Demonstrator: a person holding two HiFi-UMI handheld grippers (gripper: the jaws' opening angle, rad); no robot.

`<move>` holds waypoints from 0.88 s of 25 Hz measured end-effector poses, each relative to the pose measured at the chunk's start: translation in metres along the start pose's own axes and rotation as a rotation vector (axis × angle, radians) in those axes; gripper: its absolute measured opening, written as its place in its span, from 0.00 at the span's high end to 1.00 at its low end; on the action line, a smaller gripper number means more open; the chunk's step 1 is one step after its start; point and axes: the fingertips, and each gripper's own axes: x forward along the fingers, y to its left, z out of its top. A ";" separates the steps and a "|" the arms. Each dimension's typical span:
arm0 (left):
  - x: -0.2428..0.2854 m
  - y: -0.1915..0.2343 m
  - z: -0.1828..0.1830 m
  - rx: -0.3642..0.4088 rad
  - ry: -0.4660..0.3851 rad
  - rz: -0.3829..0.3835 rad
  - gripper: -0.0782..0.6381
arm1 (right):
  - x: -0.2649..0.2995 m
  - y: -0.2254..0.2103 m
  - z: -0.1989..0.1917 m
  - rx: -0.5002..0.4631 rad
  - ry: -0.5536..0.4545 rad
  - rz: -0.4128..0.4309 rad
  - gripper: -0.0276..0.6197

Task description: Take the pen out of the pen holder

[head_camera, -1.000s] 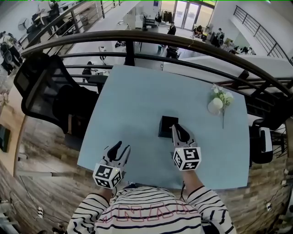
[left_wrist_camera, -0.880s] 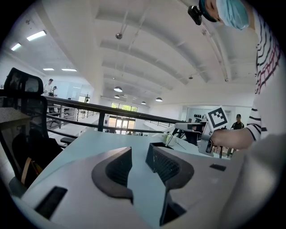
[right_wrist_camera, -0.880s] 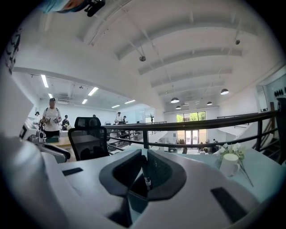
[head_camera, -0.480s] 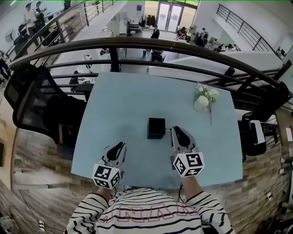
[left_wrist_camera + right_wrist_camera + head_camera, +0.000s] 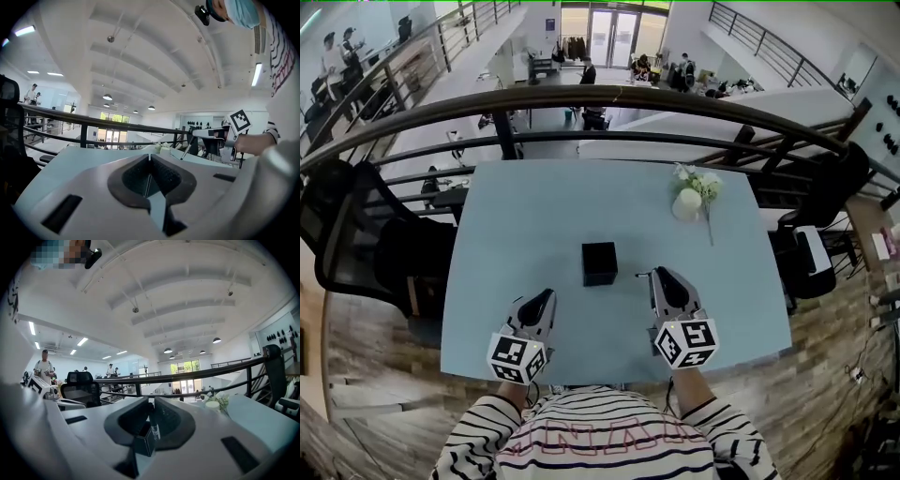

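Note:
The black square pen holder [image 5: 599, 263] stands on the pale blue table [image 5: 520, 220], in the middle. My right gripper [image 5: 657, 275] hovers just right of it, shut on a dark pen [image 5: 641, 275] that pokes out leftward from its tip. In the right gripper view the pen [image 5: 153, 425] stands clamped between the pads, with the holder [image 5: 142, 445] low behind it. My left gripper [image 5: 547, 296] is at the table's near left, apart from the holder. Its jaws have just been closing and meet with nothing between them [image 5: 149, 157]. From the left gripper view the pen [image 5: 186, 151] slants down from the right gripper.
A white vase with flowers [image 5: 687, 201] stands at the table's far right. A dark railing [image 5: 581, 97] runs behind the table's far edge. A black office chair [image 5: 356, 234] sits to the left and another seat [image 5: 811, 262] to the right.
The right gripper has drawn back from the pen holder to its right, with the pen in it. The left gripper's jaws have gone from wide open to shut.

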 end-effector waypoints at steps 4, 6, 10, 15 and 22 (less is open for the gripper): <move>0.007 -0.010 0.005 0.021 -0.002 -0.037 0.84 | -0.016 -0.012 -0.008 0.013 0.013 -0.045 0.87; 0.010 -0.013 0.007 0.028 -0.003 -0.050 0.84 | -0.023 -0.017 -0.011 0.023 0.019 -0.065 0.87; 0.014 -0.018 0.010 0.039 -0.005 -0.066 0.84 | -0.036 -0.024 -0.019 0.038 0.033 -0.098 0.87; 0.018 -0.027 0.012 0.047 -0.005 -0.088 0.85 | -0.051 -0.032 -0.032 0.061 0.054 -0.134 0.87; 0.019 -0.034 0.011 0.054 0.000 -0.099 0.85 | -0.062 -0.036 -0.045 0.077 0.080 -0.157 0.87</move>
